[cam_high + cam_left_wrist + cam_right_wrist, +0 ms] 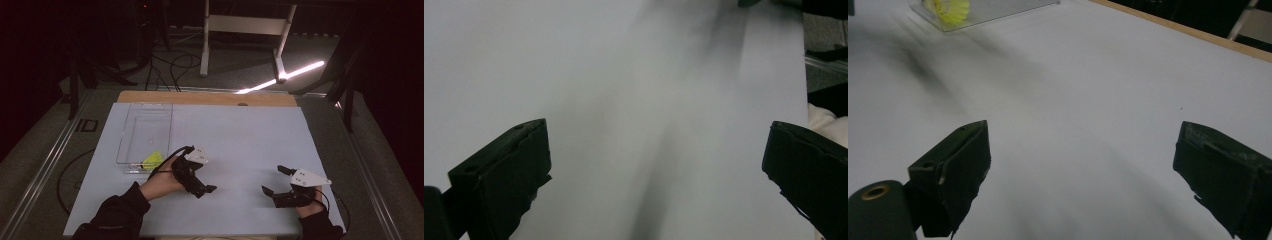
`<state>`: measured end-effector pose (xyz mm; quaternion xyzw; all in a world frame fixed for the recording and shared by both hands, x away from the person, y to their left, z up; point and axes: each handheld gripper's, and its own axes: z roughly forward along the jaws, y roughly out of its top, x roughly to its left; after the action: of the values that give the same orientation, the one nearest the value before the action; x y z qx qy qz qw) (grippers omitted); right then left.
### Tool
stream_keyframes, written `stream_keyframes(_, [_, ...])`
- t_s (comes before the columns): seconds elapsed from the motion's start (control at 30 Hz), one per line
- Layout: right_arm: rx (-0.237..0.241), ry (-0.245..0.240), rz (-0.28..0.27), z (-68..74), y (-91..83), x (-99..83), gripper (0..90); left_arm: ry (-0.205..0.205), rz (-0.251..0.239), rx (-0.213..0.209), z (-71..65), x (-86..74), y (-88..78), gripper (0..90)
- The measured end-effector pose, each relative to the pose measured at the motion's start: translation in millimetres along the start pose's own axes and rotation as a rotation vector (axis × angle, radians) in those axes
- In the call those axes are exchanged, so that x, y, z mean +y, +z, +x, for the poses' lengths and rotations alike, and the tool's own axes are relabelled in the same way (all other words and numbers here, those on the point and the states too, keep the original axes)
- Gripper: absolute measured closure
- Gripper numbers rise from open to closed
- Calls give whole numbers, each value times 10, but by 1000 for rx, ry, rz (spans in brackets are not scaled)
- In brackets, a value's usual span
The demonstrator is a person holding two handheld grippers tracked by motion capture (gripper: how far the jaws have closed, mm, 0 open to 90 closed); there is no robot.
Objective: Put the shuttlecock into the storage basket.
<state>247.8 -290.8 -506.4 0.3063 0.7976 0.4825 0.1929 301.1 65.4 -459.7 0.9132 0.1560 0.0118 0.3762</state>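
A yellow shuttlecock (152, 160) is seen lying in the near end of a clear tray (131, 127) at the left of the table (240, 135). Nothing is held: the left tool (202, 187) is spread wide above bare table just right of the tray's near corner, and the right tool (276, 181) is likewise spread apart, well away near the table's right edge.

If the shuttlecock is to be reached, the tray's clear wall could easily be misjudged and struck by a jaw, so that the light tray would be pushed or tipped. The shuttlecock lies close against the near wall, so little room is left for a jaw on that side. Its feathered skirt could be crushed if clamped hard, or it could be rolled away by a glancing touch. The left cable (167, 157), draped close to the tray, could catch its rim.
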Motion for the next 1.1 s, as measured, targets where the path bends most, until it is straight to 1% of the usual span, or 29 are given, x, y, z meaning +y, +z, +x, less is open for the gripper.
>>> stream_keyframes(0.13, [1, -1, 3, 2, 3, 0, 84, 9, 21, -3, -45, -79, 8, 1])
stream_keyframes(0.23, [0, -1, 2, 3, 1, 2, 84, -1, 19, -4, -68, -158, 11, 1])
stream_keyframes(0.5, [0, -4, 4, 3, 4, 0, 84, -16, 25, -34, -113, -388, 12, 1])
stream_keyframes(0.53, [0, -4, 5, 3, 3, 1, 84, -11, 23, -32, -119, -415, 9, 1])
stream_keyframes(0.57, [0, -3, 4, 3, 3, 1, 84, -9, 21, -41, -123, -442, 7, 1])
stream_keyframes(0.73, [0, -5, 7, 5, 7, 1, 84, -17, -7, -71, -145, -578, -7, 1])
stream_keyframes(0.83, [1, -4, 8, 5, 7, 0, 84, -13, -13, -75, -156, -659, -15, 1])
stream_keyframes(0.9, [3, -3, 8, 4, 9, -1, 84, -19, -10, -80, -155, -711, -18, 1])
stream_keyframes(0.97, [3, -4, 8, 6, 9, 1, 84, -33, -18, -78, -143, -764, -30, 1])
stream_keyframes(1.0, [3, -4, 8, 6, 9, 1, 84, -33, -18, -78, -143, -764, -30, 1])
stream_keyframes(1.07, [1, -5, 8, 7, 7, 2, 84, -43, -34, -84, -136, -838, -53, 1])
stream_keyframes(1.1, [1, -4, 8, 6, 6, 2, 84, -44, -34, -90, -139, -860, -59, 1])
